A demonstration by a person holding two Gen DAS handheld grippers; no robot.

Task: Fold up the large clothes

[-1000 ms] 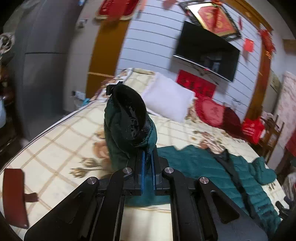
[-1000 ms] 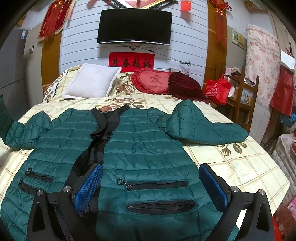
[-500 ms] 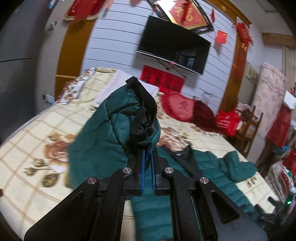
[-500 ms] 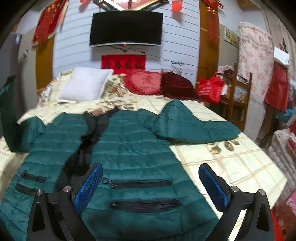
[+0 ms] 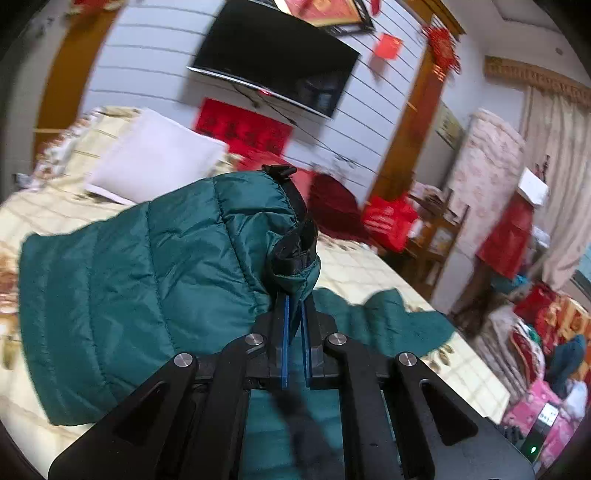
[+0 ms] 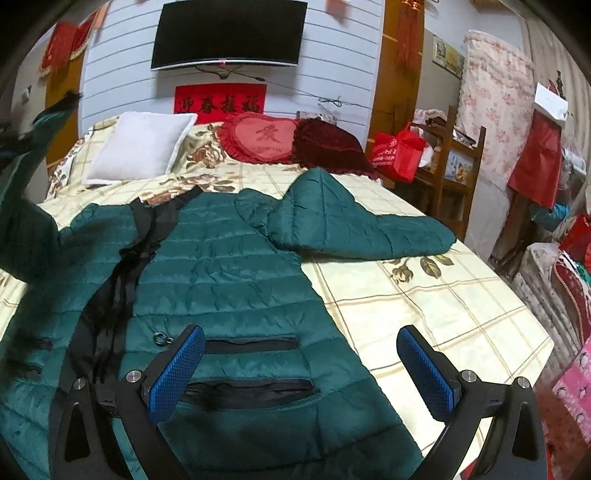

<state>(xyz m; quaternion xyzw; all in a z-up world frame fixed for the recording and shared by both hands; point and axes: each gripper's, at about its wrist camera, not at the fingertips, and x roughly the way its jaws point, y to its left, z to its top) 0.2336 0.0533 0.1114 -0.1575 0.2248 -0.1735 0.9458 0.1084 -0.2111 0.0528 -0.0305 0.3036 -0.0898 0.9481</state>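
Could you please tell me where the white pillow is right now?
The white pillow lies at the head of the bed, left of the red heart cushion, below the television.

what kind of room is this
Most likely a home bedroom: a bed with a white pillow and a heart cushion, and a TV on the wall above it.

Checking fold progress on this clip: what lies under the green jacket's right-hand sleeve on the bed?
In the right wrist view that sleeve lies flat on the checked floral bedspread, its shoulder end overlapping the jacket body. Whatever sits directly beneath is covered.
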